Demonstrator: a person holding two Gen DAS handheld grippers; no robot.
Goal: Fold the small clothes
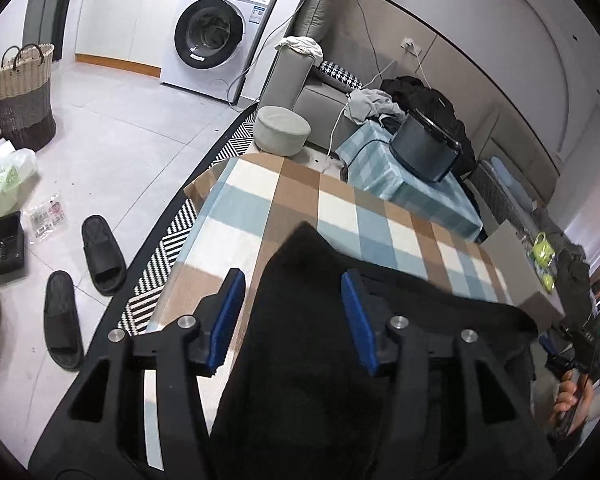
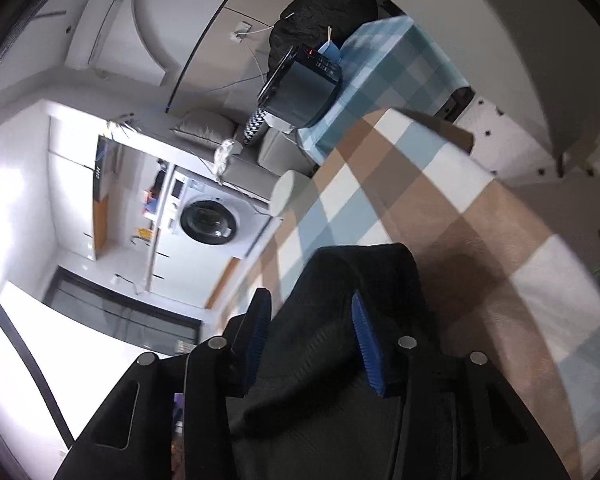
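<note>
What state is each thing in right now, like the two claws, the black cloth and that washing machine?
left gripper: open, black garment between its pads.
right gripper: open, garment between its pads.
black garment: lying on the checked tablecloth, released.
washing machine: door closed.
slippers: lying on the floor, apart.
woven basket: upright on the floor.

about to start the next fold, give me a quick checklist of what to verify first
1. left gripper open, pads off the cloth: ok
2. right gripper open: ok
3. black garment resting on the checked tablecloth: ok
4. garment lying flat without wrinkles: cannot tell, too dark
5. table ahead of the garment free for folding: ok
6. garment fully on the table, no edge hanging off: cannot tell
</note>
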